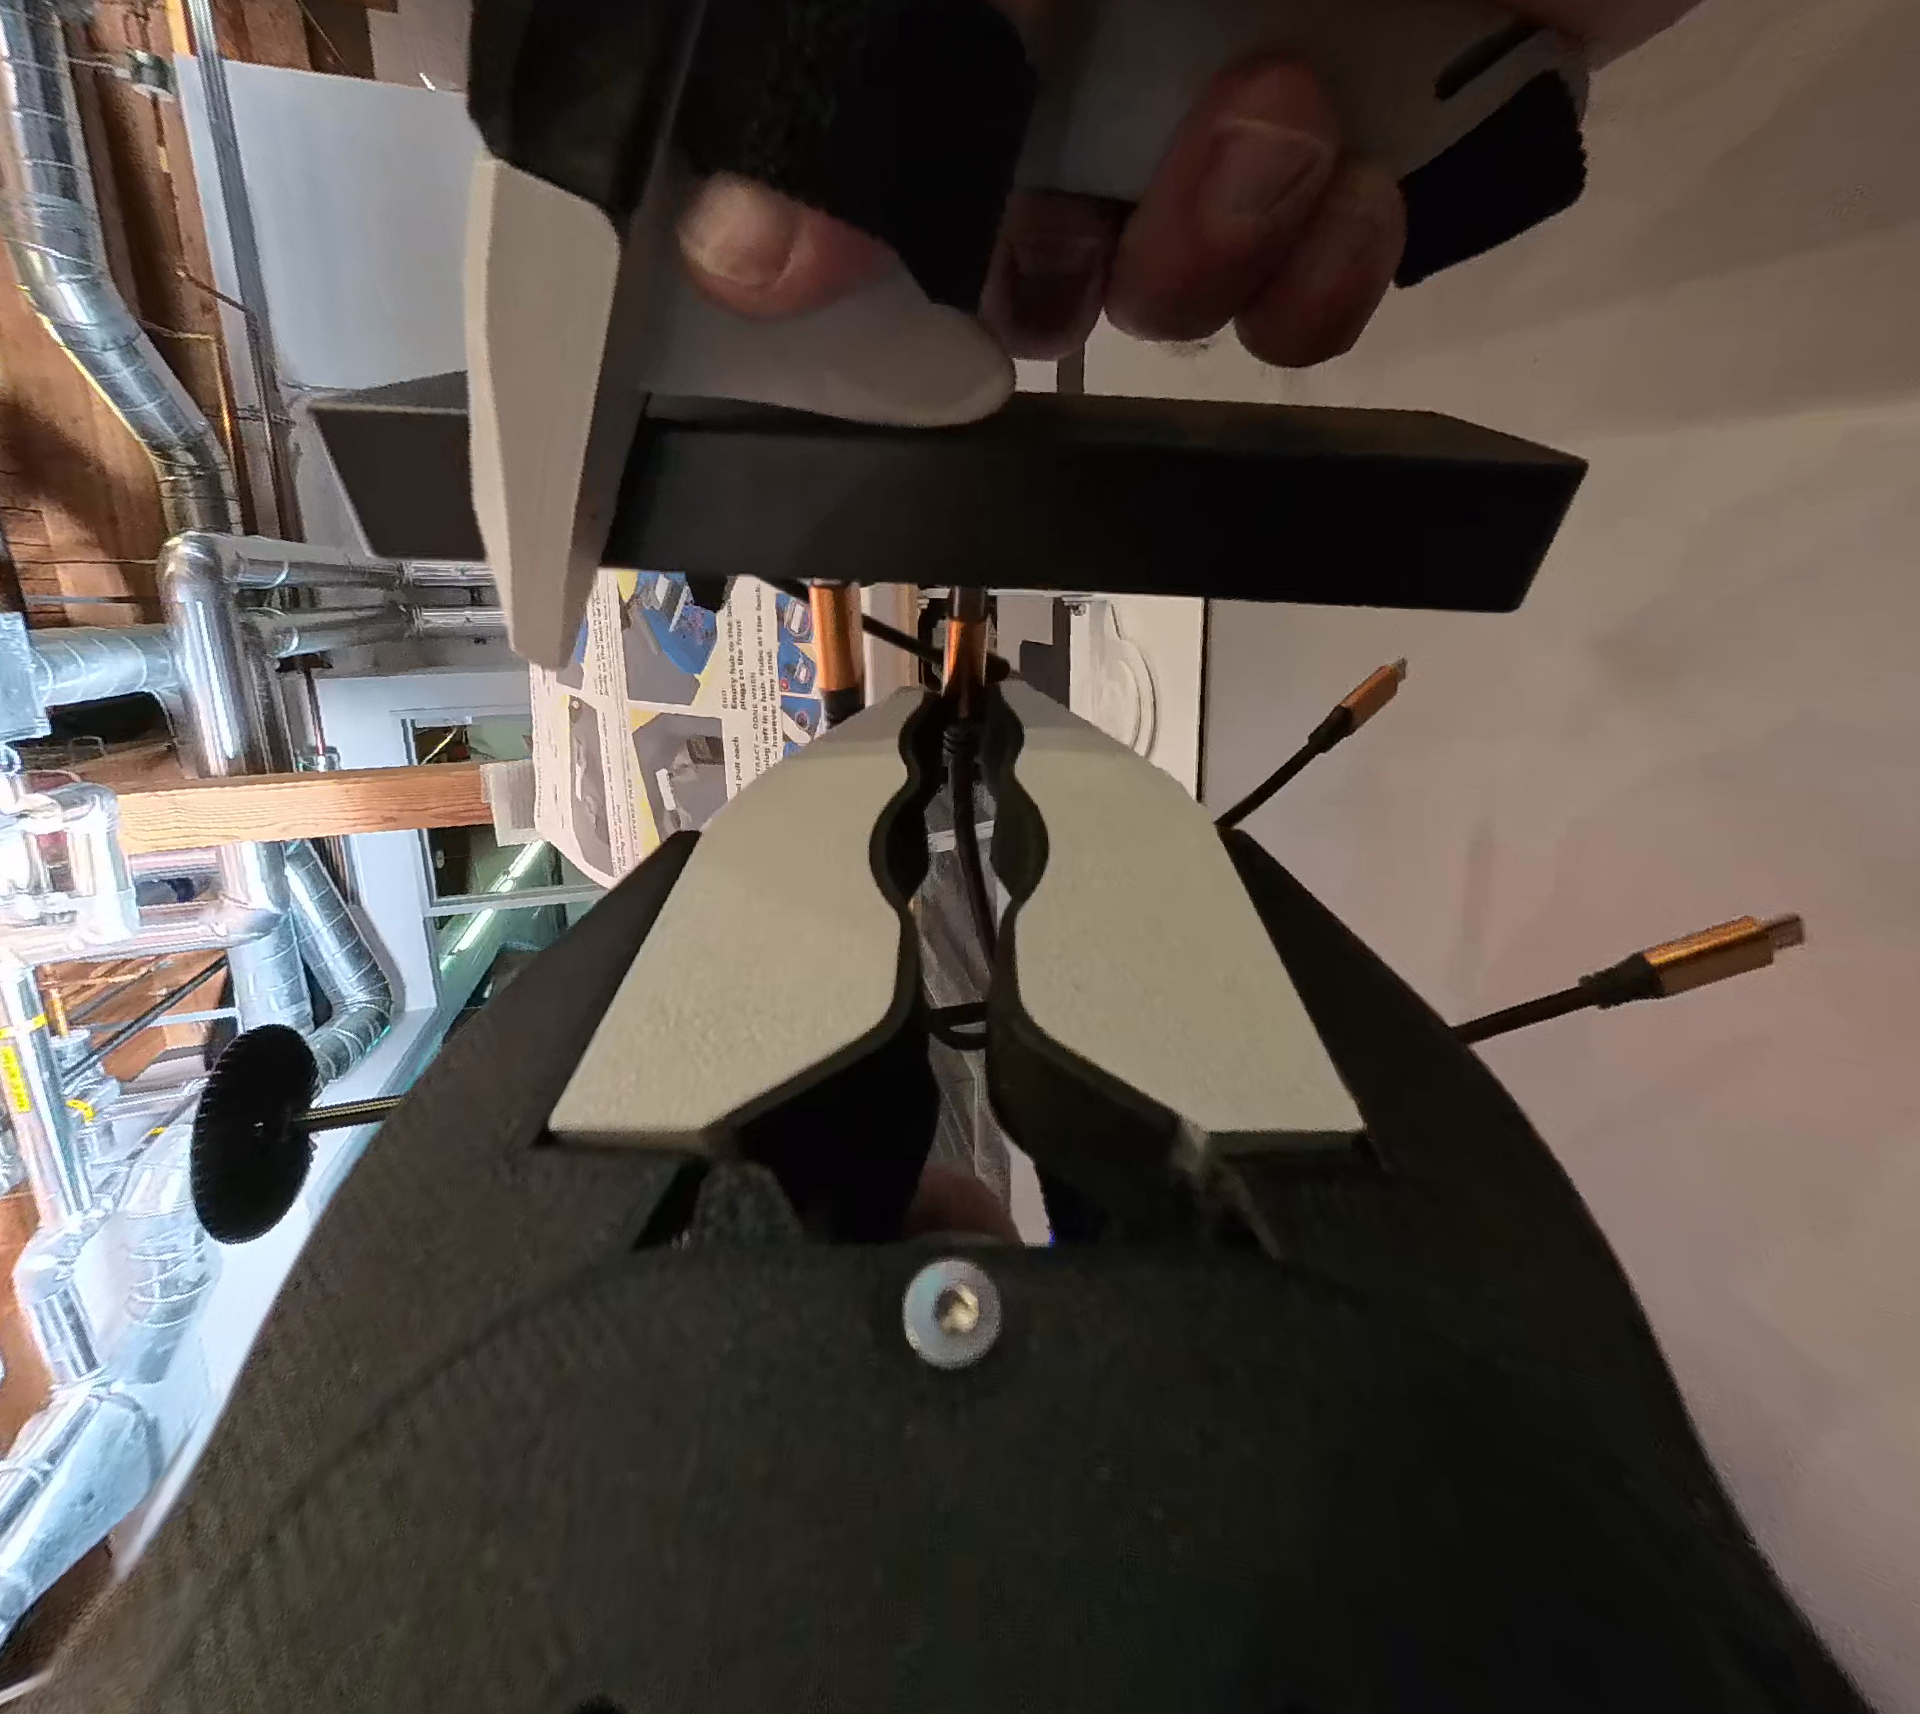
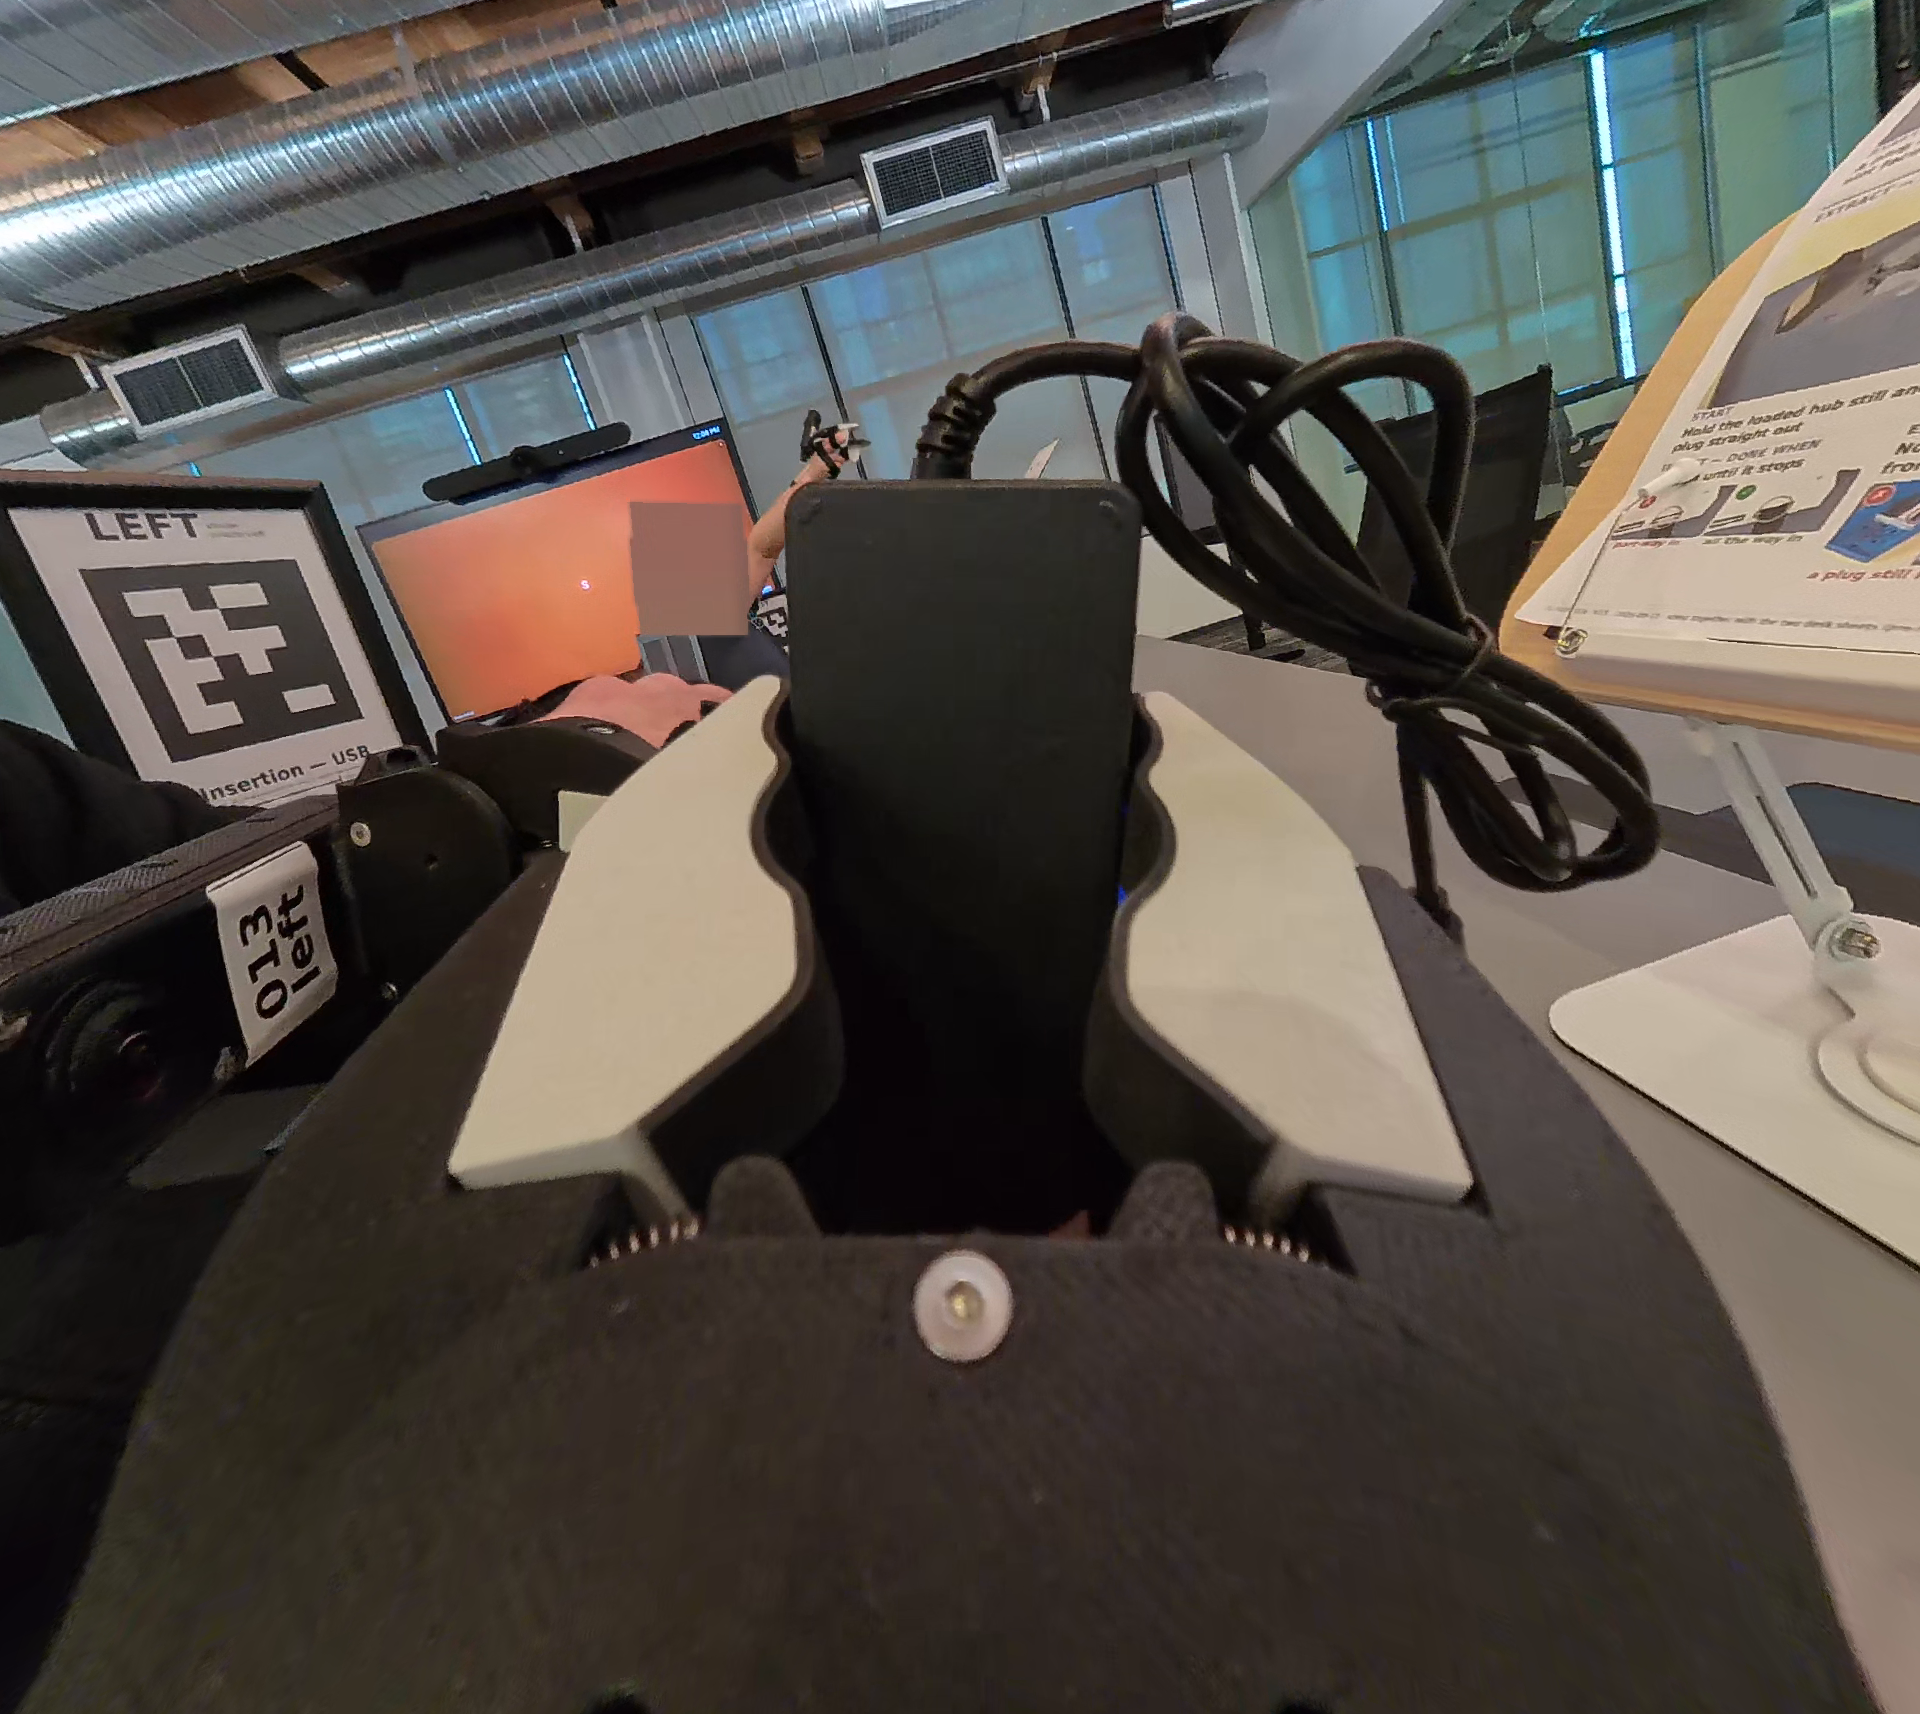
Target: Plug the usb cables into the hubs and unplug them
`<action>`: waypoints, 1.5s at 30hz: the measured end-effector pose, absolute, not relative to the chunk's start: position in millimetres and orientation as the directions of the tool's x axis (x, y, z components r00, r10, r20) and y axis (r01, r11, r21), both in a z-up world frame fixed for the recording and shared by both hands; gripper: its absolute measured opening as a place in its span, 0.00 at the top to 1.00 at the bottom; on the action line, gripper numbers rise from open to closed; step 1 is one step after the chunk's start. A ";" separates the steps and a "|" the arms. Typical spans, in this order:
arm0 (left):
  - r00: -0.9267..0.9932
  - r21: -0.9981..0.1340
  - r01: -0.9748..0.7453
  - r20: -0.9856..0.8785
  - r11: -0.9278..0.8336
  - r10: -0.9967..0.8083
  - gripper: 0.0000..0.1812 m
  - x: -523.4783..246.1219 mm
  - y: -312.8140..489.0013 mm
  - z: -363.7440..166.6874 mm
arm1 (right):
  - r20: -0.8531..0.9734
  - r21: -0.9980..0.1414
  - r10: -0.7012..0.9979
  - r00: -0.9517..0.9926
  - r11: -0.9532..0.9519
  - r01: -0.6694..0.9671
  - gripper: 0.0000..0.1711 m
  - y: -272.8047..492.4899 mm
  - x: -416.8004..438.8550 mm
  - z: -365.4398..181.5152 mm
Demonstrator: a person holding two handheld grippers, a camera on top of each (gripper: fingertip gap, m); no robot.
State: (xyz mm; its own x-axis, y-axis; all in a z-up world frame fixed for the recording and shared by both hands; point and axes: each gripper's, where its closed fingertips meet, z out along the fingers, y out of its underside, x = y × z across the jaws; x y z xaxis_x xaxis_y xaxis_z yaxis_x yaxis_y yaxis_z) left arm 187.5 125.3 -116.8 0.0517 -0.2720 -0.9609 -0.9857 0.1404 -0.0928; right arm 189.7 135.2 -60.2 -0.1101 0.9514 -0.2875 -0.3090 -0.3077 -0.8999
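My right gripper is shut on a black USB hub and holds it up in the air, the hub's coiled black cord hanging off its far end. In the left wrist view the hub is a dark bar across the middle, clamped by the right gripper's white fingers. My left gripper is shut on a black cable just behind its copper USB plug, whose tip meets the hub's edge. A second copper plug sits in the hub beside it. Two loose copper plugs stick out at the right.
A stand with an instruction sheet and white base plate is on the grey table at the right. A framed marker sign and an orange monitor are behind at the left. The left gripper's body is close by.
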 end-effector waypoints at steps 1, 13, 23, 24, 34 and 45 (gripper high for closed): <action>0.059 -0.100 -0.985 -0.960 0.140 -0.274 0.96 187.3 125.5 -116.9 | -0.286 -0.901 0.952 -0.109 -0.306 -0.308 0.66 134.8 189.0 -60.2; 0.137 -0.184 -0.971 -0.953 0.155 -0.271 0.97 191.3 123.0 -118.1 | -0.288 -0.897 0.952 -0.102 -0.306 -0.319 0.67 136.1 186.3 -58.2; 0.291 -0.327 -0.914 -0.941 0.242 -0.171 0.80 169.4 99.6 -73.2 | -0.238 -0.894 0.971 -0.021 -0.227 -0.385 0.66 142.0 215.8 -18.6; 0.302 -0.340 -0.912 -0.935 0.231 -0.185 0.80 162.4 96.7 -74.4 | -0.232 -0.892 0.973 0.001 -0.212 -0.398 0.66 145.2 223.8 -11.9; 0.211 -0.263 -0.956 -0.926 0.133 -0.314 0.84 97.4 72.8 -155.4 | -0.236 -0.845 0.902 0.361 -0.006 -0.535 0.66 211.7 361.7 23.5; 0.196 -0.257 -0.959 -0.906 0.121 -0.374 0.83 91.2 71.9 -187.4 | -0.568 -0.790 0.555 0.608 -0.160 -0.592 0.66 307.5 431.2 -113.8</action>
State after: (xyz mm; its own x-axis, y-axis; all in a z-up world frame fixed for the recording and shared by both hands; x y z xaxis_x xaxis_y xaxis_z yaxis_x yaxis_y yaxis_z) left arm 91.2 71.9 -187.4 0.1958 -0.3741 -0.9065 -0.9589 0.1207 -0.2569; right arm 431.2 307.5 -113.8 0.6076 0.5547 -0.5684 -0.5924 -0.1601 -0.7896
